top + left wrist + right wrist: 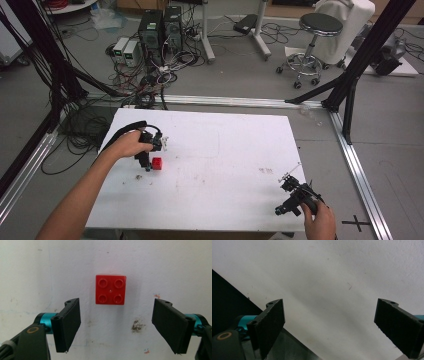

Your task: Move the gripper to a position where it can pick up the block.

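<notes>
Presently the red brick — a glossy square plastic block with four round studs on top — sits on the white table, toward its left side. Left gripper points down at it, jaws spread wide, flat matte-black pads on teal barrels; the brick lies just beyond the tips, touching neither. Table surface is smooth, marked with brown smudges and faint scuffs. Right gripper hangs over the near right corner of the table — jaws likewise wide apart, holding nothing. No legible writing on brick or grippers.
</notes>
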